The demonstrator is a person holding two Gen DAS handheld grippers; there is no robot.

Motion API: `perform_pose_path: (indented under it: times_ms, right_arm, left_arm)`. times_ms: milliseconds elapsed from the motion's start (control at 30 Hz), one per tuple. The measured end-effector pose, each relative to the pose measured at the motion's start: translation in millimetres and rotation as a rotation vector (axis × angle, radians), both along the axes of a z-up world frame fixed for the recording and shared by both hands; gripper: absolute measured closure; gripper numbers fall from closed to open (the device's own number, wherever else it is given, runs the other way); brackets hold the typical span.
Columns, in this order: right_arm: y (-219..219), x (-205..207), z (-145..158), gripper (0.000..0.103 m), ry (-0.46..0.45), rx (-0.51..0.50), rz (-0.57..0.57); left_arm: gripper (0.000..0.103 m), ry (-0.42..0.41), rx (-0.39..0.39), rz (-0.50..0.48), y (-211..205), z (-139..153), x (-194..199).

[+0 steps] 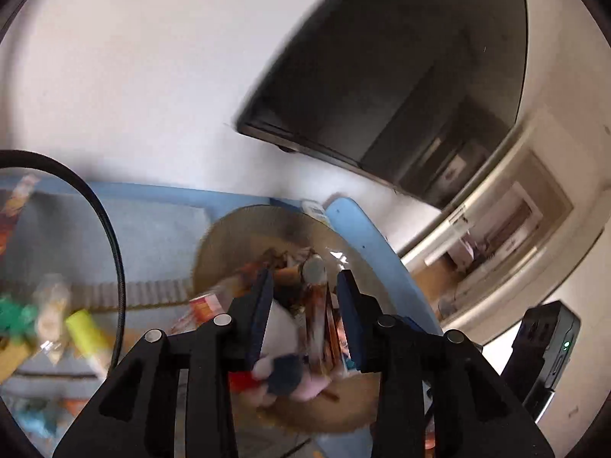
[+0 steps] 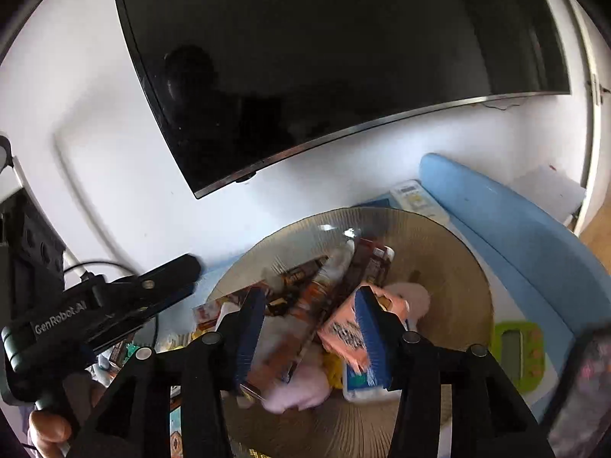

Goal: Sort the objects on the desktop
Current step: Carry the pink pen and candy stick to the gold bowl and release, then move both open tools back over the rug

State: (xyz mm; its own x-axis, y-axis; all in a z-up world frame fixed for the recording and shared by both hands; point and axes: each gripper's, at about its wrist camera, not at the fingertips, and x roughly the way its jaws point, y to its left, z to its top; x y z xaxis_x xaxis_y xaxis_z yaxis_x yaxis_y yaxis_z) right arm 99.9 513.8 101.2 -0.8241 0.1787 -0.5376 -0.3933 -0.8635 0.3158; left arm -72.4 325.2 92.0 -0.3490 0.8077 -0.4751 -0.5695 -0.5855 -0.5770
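A round tan ribbed bowl (image 1: pixel 236 236) (image 2: pixel 450 263) sits on the blue desk surface and holds several snack packets and a pale pink plush toy (image 1: pixel 313 385) (image 2: pixel 298 393). My left gripper (image 1: pixel 305 290) hangs over the bowl with its blue pads apart; nothing is pressed between them. An orange-brown packet (image 1: pixel 324 328) shows in the gap, close to the right pad. My right gripper (image 2: pixel 309 301) is also over the bowl, open. A pink packet (image 2: pixel 341 334) lies by its right pad. The left gripper (image 2: pixel 187 271) shows side-on at the left, held by a hand (image 2: pixel 46 427).
A dark monitor (image 2: pixel 324 57) hangs on the white wall behind the bowl. A white remote (image 2: pixel 414 196), a blue padded roll (image 2: pixel 515 236) and a green timer (image 2: pixel 519 347) lie right of the bowl. Left are a yellow tube (image 1: pixel 82 328), green item (image 1: pixel 15 316) and black cable (image 1: pixel 114 252).
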Motion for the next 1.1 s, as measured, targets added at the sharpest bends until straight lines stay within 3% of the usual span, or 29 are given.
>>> perform_pose_path:
  times_ms: [133, 267, 367, 567, 700, 800, 833, 867, 933, 1000, 1033, 1100]
  right_arm:
    - [-31, 20, 2, 0.046, 0.023, -0.008, 0.09]
    - [-88, 32, -3, 0.034, -0.001, 0.02, 0.254]
    - [-130, 35, -18, 0.033, -0.06, 0.046, 0.352]
    - [-194, 16, -69, 0.033, -0.296, 0.126, 0.42]
    - [-205, -5, -99, 0.033, -0.389, 0.243, 0.375]
    - [-207, -12, -113, 0.031, -0.435, 0.261, 0.372]
    - [-206, -13, -112, 0.031, -0.42, 0.265, 0.359]
    - [-205, -14, -112, 0.029, -0.424, 0.28, 0.348]
    - [-205, -18, -114, 0.02, -0.434, 0.314, 0.331]
    - [-204, -21, -115, 0.004, -0.443, 0.351, 0.313]
    - [-202, -22, -114, 0.003, -0.444, 0.35, 0.314]
    - [-195, -22, -116, 0.0, -0.437, 0.302, 0.307]
  left_arm:
    - [0.071, 0.029, -0.01, 0.041, -57, 4, 33]
    - [0.056, 0.099, -0.16, 0.151, -119, -1, 72]
    - [0.056, 0.147, -0.306, 0.249, -171, -16, 104]
    - [0.056, 0.066, -0.506, 0.422, -260, -70, 122]
    - [0.056, 0.033, -0.616, 0.531, -283, -97, 113]
    - [0.056, -0.02, -0.638, 0.55, -291, -112, 95]
    - [0.053, 0.003, -0.627, 0.554, -291, -111, 95]
    - [0.042, 0.012, -0.632, 0.557, -290, -110, 95]
    - [0.034, 0.014, -0.68, 0.549, -284, -113, 88]
    - [0.024, 0.013, -0.693, 0.55, -281, -113, 87]
    - [0.022, 0.004, -0.684, 0.55, -281, -113, 85]
    - [0.004, -0.012, -0.676, 0.537, -281, -115, 82]
